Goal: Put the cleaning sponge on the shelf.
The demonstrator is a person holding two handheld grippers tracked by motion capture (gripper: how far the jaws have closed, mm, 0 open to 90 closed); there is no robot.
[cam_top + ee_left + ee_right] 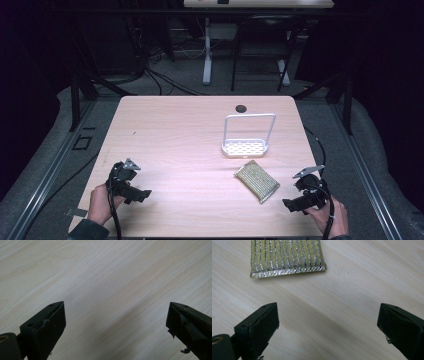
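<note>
A yellow-green sponge with silver stripes [257, 180] lies flat on the wooden table, right of centre. Behind it stands a white perforated sponge holder [244, 147] with a tall wire loop. My right gripper [291, 204] rests near the table's front right corner, just right of the sponge, jaws wide apart and empty. In the right gripper view the sponge [287, 257] lies ahead of the open gripper [328, 315], not touching it. My left gripper [142, 194] sits near the front left corner, held by a hand. In the left gripper view that gripper [116, 315] is open over bare wood.
A small dark round disc [241, 108] sits near the table's [175, 135] far edge. Cables trail from both grippers off the table's front. Dark floor, black frame legs and a second desk lie beyond the far edge.
</note>
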